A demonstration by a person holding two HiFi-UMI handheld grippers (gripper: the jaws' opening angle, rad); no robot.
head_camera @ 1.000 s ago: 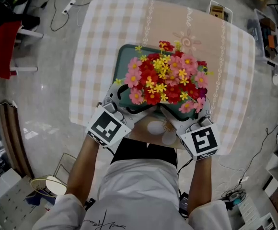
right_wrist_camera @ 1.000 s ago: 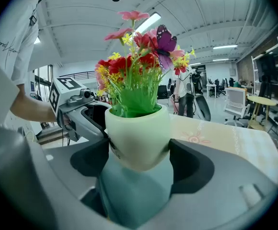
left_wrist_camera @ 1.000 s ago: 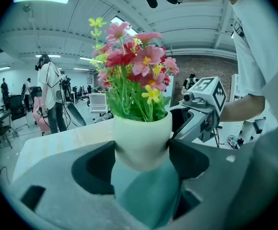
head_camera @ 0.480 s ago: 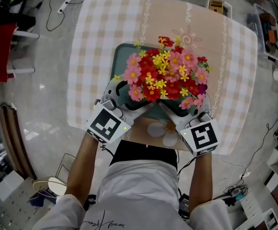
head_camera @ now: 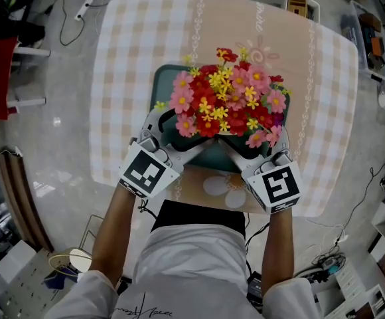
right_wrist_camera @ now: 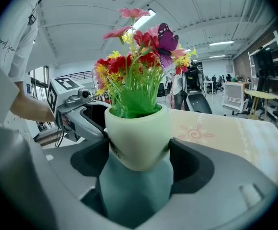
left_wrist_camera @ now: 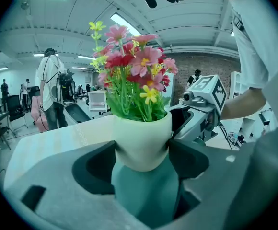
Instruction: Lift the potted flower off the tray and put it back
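The potted flower (head_camera: 226, 98), a bunch of red, pink and yellow blooms in a pale cream pot (left_wrist_camera: 141, 143), hangs above the dark green tray (head_camera: 158, 88). My left gripper (head_camera: 179, 135) is shut on the pot from the left and my right gripper (head_camera: 255, 145) from the right. In the left gripper view the jaws clamp the pot's lower body, with the tray (left_wrist_camera: 146, 190) showing teal beneath. The right gripper view shows the same grip on the pot (right_wrist_camera: 138, 138) above the tray (right_wrist_camera: 134, 190). The pot's base is hidden.
The tray lies on a table with a checked beige cloth (head_camera: 126, 52). A small box (head_camera: 301, 5) sits at the table's far right corner. A red chair (head_camera: 0, 65) and cables stand on the floor to the left. People stand far off (left_wrist_camera: 50, 87).
Both grippers and the pot have shifted slightly away from the person, over the tray. The grip on the pot is unchanged.
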